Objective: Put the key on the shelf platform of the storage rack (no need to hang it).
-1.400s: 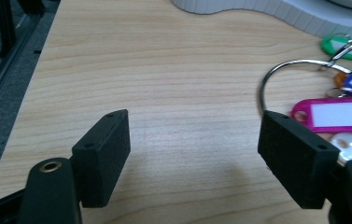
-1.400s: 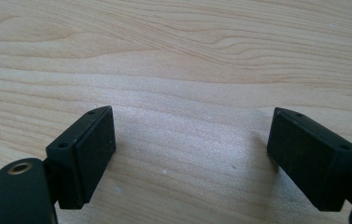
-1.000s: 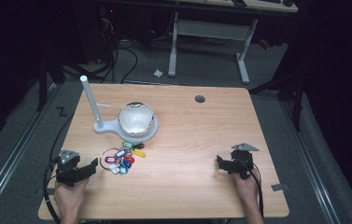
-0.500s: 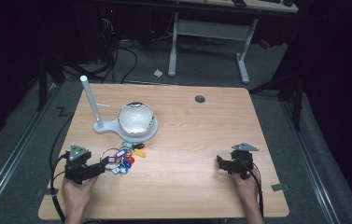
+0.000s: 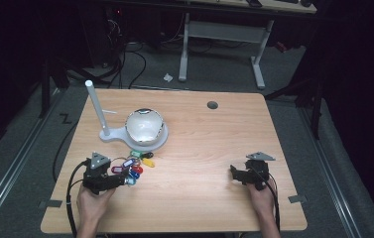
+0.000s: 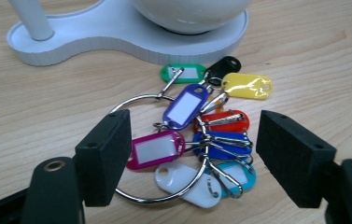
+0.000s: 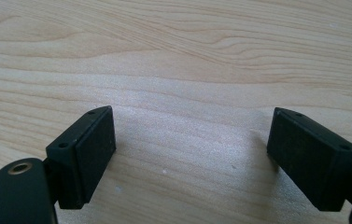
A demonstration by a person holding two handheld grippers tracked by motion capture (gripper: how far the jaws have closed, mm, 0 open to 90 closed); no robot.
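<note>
A: Left gripper view: our left tongs (image 6: pixel 194 156) are spread wide, and the key ring (image 6: pixel 164 148) lies flat on the wooden surface (image 6: pixel 47 107) right between the pads, touching neither.

B: We judge it light but floppy. The thin steel hoop is stiff and slick, while the glossy plastic tags (image 6: pixel 183 103) will swing and slide.

A: Then we should pinch the bare wire arc near our left pad, not the tags.

B: Beyond them sits the smooth white stand (image 6: pixel 117 32). Our right tongs (image 7: pixel 192 156) are spread too, over bare wood grain.
</note>
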